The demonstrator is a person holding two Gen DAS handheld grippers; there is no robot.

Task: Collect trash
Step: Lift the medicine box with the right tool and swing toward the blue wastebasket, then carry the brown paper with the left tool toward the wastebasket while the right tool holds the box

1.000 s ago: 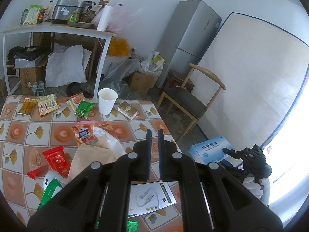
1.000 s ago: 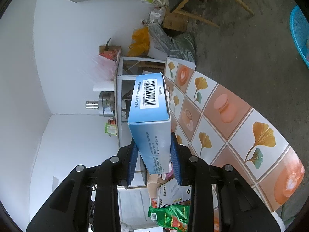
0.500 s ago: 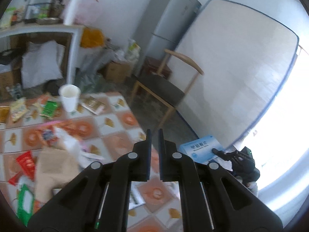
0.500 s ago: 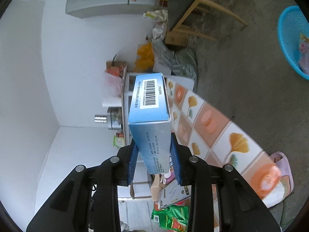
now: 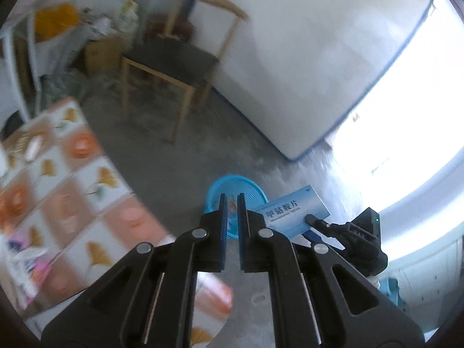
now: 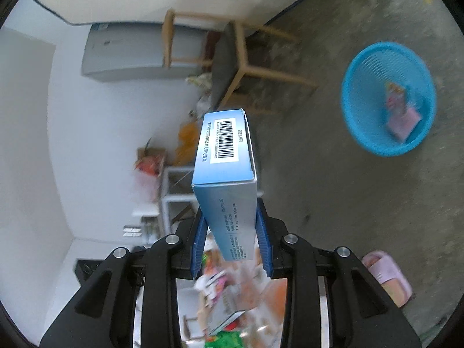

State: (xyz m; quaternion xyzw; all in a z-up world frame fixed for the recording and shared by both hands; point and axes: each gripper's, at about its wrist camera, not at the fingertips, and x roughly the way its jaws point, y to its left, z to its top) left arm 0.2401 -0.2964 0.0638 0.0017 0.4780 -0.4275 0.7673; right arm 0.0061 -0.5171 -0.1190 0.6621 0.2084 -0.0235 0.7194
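**Box held near the basket**

Your right gripper (image 6: 232,246) clamps the blue box (image 6: 224,179) between its pads, pointing out over the floor, with the basket (image 6: 362,133) off to one side. Your left gripper (image 5: 230,223) tilts down toward the basket (image 5: 255,194), fingers nearly together and empty.

The left two-finger gripper (image 5: 230,217) is matte black plastic: two angular linkage arms with triangular cut-outs, round silver pivot screws at the joints, and flat straight fingers (image 5: 221,211) lined on their inner faces with blue ribbed pads. The right two-finger gripper (image 6: 232,232) is built alike, with black arms, four silver screws in a row, and blue ridged pads (image 6: 262,237). Seen from the left camera, its black body carries a small box with a green light.
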